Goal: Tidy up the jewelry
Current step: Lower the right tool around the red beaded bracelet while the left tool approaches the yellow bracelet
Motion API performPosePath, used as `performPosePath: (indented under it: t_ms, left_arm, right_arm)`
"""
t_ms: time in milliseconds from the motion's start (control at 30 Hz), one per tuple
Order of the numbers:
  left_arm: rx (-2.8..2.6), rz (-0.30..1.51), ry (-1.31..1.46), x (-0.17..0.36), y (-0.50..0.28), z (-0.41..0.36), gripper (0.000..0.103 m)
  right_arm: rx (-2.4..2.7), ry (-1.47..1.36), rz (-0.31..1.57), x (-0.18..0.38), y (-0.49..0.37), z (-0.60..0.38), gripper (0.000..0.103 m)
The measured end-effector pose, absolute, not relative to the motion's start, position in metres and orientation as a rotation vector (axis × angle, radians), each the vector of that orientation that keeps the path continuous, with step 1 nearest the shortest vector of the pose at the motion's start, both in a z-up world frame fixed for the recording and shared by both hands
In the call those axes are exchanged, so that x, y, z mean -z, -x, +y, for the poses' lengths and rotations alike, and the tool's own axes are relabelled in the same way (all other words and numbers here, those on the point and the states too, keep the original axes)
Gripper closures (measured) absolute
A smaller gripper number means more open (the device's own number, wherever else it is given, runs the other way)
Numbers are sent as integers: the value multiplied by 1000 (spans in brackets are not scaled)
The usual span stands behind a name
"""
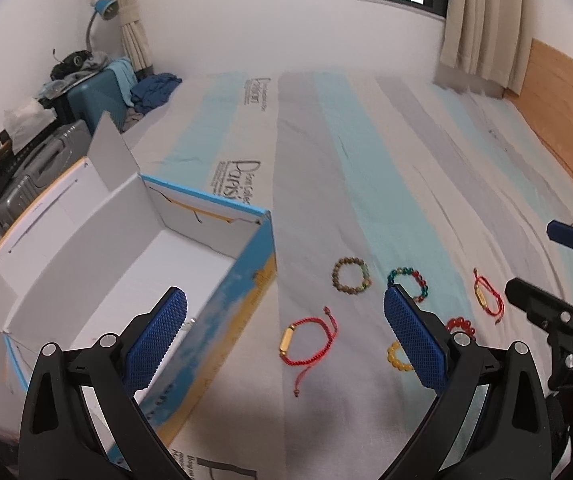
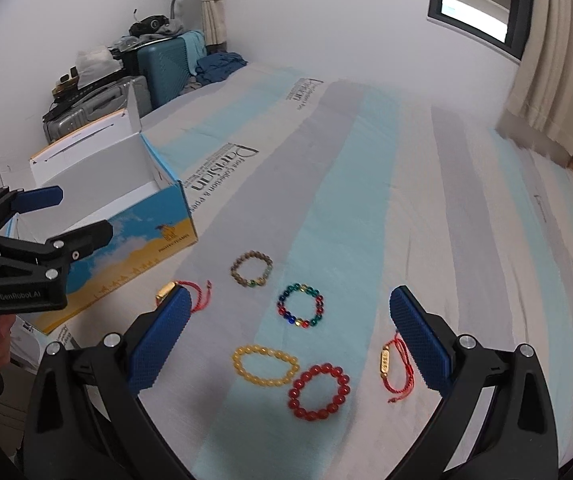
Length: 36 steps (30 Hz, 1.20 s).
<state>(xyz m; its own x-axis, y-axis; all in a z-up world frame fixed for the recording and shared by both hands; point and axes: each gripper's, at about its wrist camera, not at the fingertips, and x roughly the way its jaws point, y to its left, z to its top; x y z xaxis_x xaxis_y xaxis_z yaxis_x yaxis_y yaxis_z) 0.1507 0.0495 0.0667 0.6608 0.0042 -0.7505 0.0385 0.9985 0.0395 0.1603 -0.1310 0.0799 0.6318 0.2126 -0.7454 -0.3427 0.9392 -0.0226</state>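
Several bracelets lie on a striped bedsheet. A red cord bracelet with a gold tube (image 1: 308, 340) (image 2: 184, 294) lies nearest the open cardboard box (image 1: 222, 280) (image 2: 142, 240). Beside it are a brown bead bracelet (image 1: 351, 276) (image 2: 251, 269), a multicolour bead bracelet (image 1: 408, 282) (image 2: 301, 305), a yellow bead bracelet (image 2: 264, 365), a red bead bracelet (image 2: 319, 392) and a second red cord bracelet (image 1: 486, 296) (image 2: 392, 362). My left gripper (image 1: 284, 336) is open and empty above the sheet next to the box. My right gripper (image 2: 286, 344) is open and empty above the bracelets.
The box is white inside, blue and yellow outside, with its flaps up. Suitcases with clothes (image 2: 158, 64) and a blue lamp (image 1: 104, 6) stand by the far wall. A curtain (image 2: 554, 80) hangs at right. A wooden headboard (image 1: 558, 112) borders the bed.
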Motion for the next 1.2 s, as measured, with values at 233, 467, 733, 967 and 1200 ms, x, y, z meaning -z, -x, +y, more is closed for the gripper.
performPosePath:
  t_ms: [233, 467, 733, 967, 1200]
  left_arm:
    - [51, 872, -63, -51, -151, 32, 6]
    - [85, 902, -71, -33, -152, 14, 7]
    - [122, 929, -63, -12, -155, -7, 7]
    - [148, 973, -53, 14, -160, -20, 14]
    - [160, 1014, -56, 37, -169, -30, 19]
  right_arm:
    - [-288, 160, 857, -63, -159, -148, 7]
    - [-264, 143, 885, -46, -158, -163, 7]
    - [-235, 124, 916, -24, -157, -177, 7]
    - [-213, 110, 950, -1, -159, -189, 7]
    - [-238, 98, 1002, 24, -161, -197, 14]
